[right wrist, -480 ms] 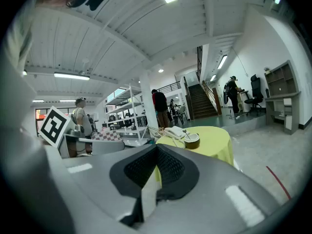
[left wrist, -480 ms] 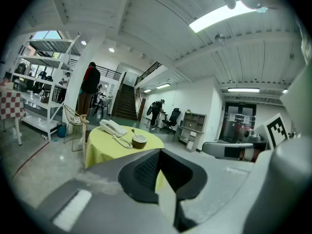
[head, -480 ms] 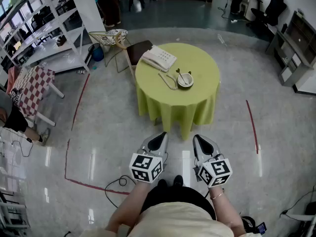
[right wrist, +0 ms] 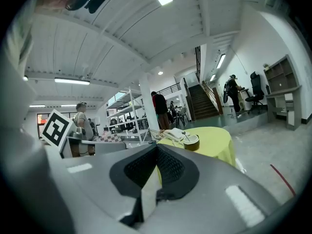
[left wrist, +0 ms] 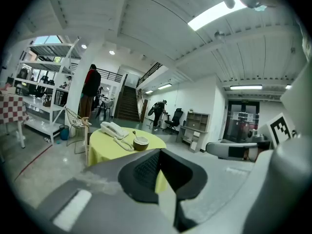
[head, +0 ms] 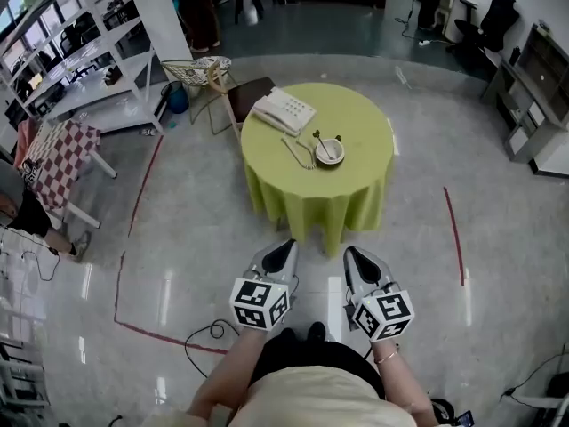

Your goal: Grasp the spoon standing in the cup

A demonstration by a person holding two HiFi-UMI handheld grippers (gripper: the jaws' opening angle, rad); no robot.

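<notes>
The left gripper (head: 283,249) and right gripper (head: 354,256) hang low, each with jaws pressed together on nothing, and sit a little further left than half a second ago. Well ahead of them, the spoon (head: 322,140) stands in the cup (head: 330,154) on the green table (head: 364,123).

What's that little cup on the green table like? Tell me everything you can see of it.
The cup is low and round, pale inside, with a darker brownish outer wall. It stands upright on the round table's yellow-green cloth, close beside the coiled cord of a white telephone; whether they touch is unclear. A spoon leans in it, handle sticking up.
</notes>
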